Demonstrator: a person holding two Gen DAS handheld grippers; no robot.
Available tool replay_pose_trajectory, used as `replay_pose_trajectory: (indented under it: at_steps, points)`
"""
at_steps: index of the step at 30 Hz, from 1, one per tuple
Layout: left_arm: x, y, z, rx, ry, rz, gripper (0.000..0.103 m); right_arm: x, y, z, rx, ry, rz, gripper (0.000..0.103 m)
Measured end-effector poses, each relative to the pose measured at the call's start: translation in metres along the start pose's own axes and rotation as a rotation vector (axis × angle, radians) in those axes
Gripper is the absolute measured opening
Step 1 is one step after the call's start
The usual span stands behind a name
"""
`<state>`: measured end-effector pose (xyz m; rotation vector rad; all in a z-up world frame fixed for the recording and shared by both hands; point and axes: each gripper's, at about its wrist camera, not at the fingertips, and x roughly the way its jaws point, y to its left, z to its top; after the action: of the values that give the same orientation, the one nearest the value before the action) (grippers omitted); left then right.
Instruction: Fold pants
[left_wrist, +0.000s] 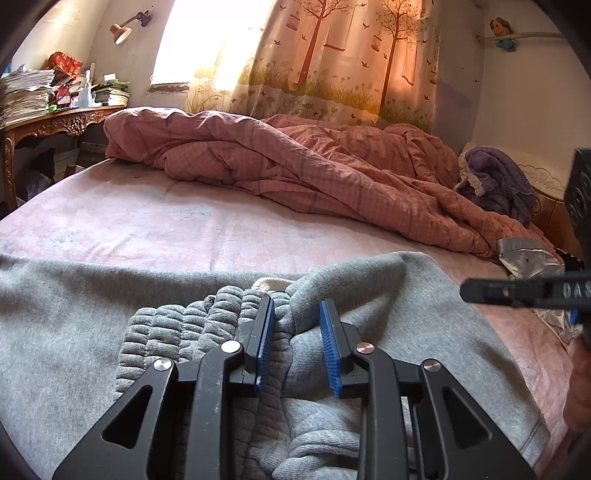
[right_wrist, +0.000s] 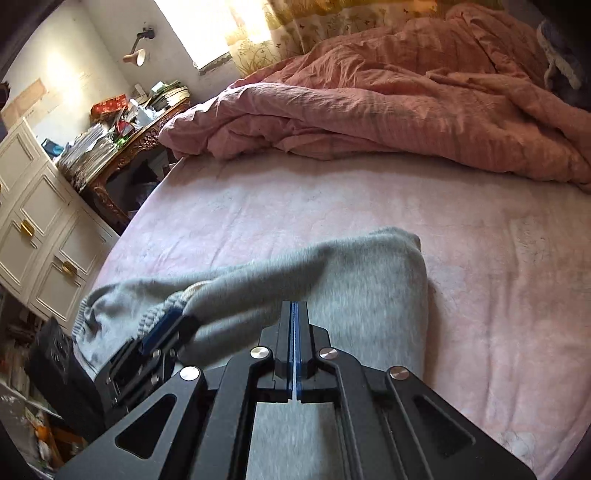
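A: Where are the pants (left_wrist: 369, 295)?

B: Lower middle of both views, grey, lying on the pink bed (left_wrist: 184, 221). The ribbed waistband (left_wrist: 177, 328) is bunched at the lower centre of the left view, and a folded edge runs up toward the middle of the frame.

A: And the claws?

B: The left claw (left_wrist: 297, 343) is released: its blue pads stand apart with a ridge of cloth between them, not pinched. The right claw (right_wrist: 294, 339) is clenched on nothing, pads pressed flat together above the grey cloth.

A: So how should the fold go?

B: I'd judge the fold half made. Take the waistband through all its layers, not just the top one, or the fleece will slip and bunch. The right claw could smooth the far edge flat, then carry the ends over in one level sweep so the edges line up.

A: Room to work?

B: Plenty. Bare sheet lies beyond the pants; a rumpled pink quilt (left_wrist: 314, 166) is heaped across the upper half. A carved desk (left_wrist: 62, 122) stacked with papers stands at the upper left, white cabinets (right_wrist: 40, 229) at the left of the right view.
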<state>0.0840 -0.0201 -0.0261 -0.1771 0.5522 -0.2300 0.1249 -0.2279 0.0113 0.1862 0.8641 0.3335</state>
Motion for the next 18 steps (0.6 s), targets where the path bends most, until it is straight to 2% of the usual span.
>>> replay_pose_trajectory:
  at_steps: [2,4,8,10,13,15,18]
  points:
    - [-0.002,0.001,0.0,-0.001,-0.005,-0.027,0.036,-0.017,0.002,-0.027,-0.028,-0.038,0.036,0.0]
    - [-0.002,-0.002,0.0,0.012,-0.005,-0.017,0.037,-0.03,0.003,-0.055,-0.043,-0.069,0.043,0.0]
    - [-0.004,-0.007,-0.001,0.032,-0.02,-0.007,0.04,-0.048,-0.002,-0.103,-0.114,-0.176,-0.11,0.0]
    - [-0.009,-0.007,-0.001,0.035,-0.046,-0.006,0.041,-0.055,-0.008,-0.123,-0.101,-0.209,-0.097,0.0]
    - [-0.023,-0.013,-0.003,0.063,-0.122,0.026,0.055,-0.061,-0.008,-0.145,-0.113,-0.263,-0.111,0.0]
    - [-0.033,-0.016,-0.003,0.085,-0.166,0.013,0.057,-0.057,-0.007,-0.155,-0.143,-0.282,-0.142,0.0]
    - [-0.044,-0.026,-0.001,0.139,-0.195,0.07,0.059,-0.053,-0.008,-0.156,-0.137,-0.292,-0.14,0.0]
